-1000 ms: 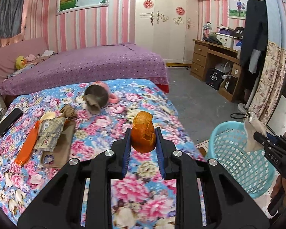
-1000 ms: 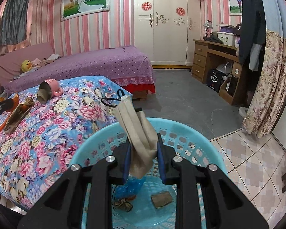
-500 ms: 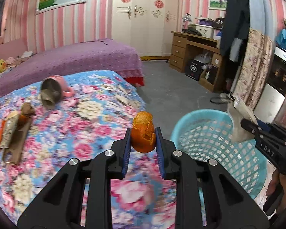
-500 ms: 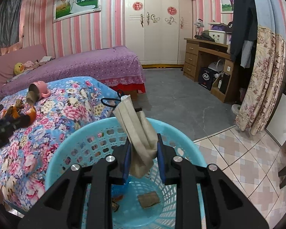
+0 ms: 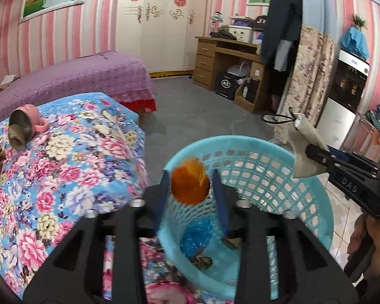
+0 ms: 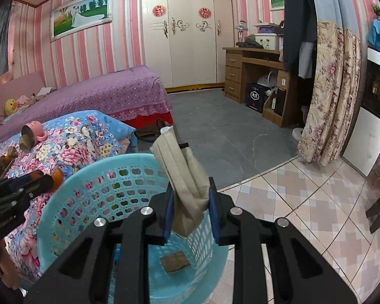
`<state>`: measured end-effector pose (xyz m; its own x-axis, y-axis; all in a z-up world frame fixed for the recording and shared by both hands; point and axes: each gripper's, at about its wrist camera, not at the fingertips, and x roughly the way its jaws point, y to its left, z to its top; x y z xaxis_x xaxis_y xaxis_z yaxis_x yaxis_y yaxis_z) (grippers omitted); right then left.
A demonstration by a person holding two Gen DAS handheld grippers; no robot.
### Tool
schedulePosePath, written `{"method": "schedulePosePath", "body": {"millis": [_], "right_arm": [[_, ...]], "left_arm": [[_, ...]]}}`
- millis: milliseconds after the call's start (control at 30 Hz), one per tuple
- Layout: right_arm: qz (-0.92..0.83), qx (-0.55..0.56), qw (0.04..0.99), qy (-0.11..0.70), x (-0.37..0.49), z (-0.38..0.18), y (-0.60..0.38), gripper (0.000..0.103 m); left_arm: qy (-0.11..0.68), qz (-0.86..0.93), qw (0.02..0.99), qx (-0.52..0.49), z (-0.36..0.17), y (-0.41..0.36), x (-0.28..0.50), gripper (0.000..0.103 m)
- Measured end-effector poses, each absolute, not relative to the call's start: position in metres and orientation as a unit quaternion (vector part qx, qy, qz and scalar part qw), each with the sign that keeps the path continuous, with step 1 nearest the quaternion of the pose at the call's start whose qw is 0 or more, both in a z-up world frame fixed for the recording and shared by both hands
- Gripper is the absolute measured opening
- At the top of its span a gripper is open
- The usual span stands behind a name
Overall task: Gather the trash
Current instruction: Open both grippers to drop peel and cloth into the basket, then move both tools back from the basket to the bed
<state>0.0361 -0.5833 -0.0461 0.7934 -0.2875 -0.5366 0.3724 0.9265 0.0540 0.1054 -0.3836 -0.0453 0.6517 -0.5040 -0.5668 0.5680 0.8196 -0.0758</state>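
The left gripper (image 5: 191, 190) now hangs over the blue basket (image 5: 314, 197), jaws spread, its orange peel (image 5: 190, 186) loose between them

Your two wrist views look forward along the fingers, close above the blue basket (image 5: 314, 197) from opposite sides; both share it and the floral bed (image 6: 71, 147).

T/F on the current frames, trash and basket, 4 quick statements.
1. The orange peel sits between the left gripper fingers, over the blue basket. True.
2. The right gripper is empty. False: it holds a beige face mask.
3. The basket holds nothing. False: a blue wrapper and other scraps lie inside.
4. A pink mug lies tipped on the floral bedspread. True.
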Motion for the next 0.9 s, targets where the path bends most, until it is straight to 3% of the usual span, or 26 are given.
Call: {"method": "schedulePosePath", "body": {"millis": [133, 200, 400, 567, 633, 700, 767, 833, 900], "right_arm": [[-0.169, 0.076, 0.943, 0.275, 0.036, -0.051, -0.582, 0.024], [-0.162, 0.077, 0.945, 0.273, 0.036, -0.051, -0.58, 0.025], [-0.151, 0.066, 0.946, 0.278, 0.04, -0.056, -0.573, 0.025], [-0.147, 0.058, 0.95, 0.27, 0.043, -0.059, -0.568, 0.029], [-0.146, 0.051, 0.952, 0.265, 0.043, -0.06, -0.565, 0.034], [-0.139, 0.046, 0.954, 0.26, 0.043, -0.061, -0.56, 0.055], [-0.144, 0.032, 0.954, 0.26, 0.044, -0.062, -0.555, 0.07], [-0.152, 0.022, 0.954, 0.257, 0.044, -0.059, -0.552, 0.073], [-0.159, 0.024, 0.955, 0.249, 0.041, -0.054, -0.551, 0.086]], "left_arm": [[0.282, -0.282, 0.915, 0.065, -0.041, -0.382, 0.102, 0.067], [0.28, -0.273, 0.918, 0.064, -0.038, -0.376, 0.103, 0.088], [0.252, -0.226, 0.938, 0.073, -0.028, -0.345, 0.106, 0.097], [0.256, -0.199, 0.944, 0.053, -0.024, -0.316, 0.114, 0.097], [0.263, -0.198, 0.943, 0.043, -0.024, -0.308, 0.115, 0.097], [0.263, -0.194, 0.944, 0.038, -0.023, -0.302, 0.115, 0.097], [0.26, -0.188, 0.946, 0.04, -0.022, -0.296, 0.113, 0.097], [0.258, -0.183, 0.948, 0.042, -0.02, -0.289, 0.112, 0.097], [0.257, -0.18, 0.949, 0.043, -0.018, -0.283, 0.111, 0.098]]}}
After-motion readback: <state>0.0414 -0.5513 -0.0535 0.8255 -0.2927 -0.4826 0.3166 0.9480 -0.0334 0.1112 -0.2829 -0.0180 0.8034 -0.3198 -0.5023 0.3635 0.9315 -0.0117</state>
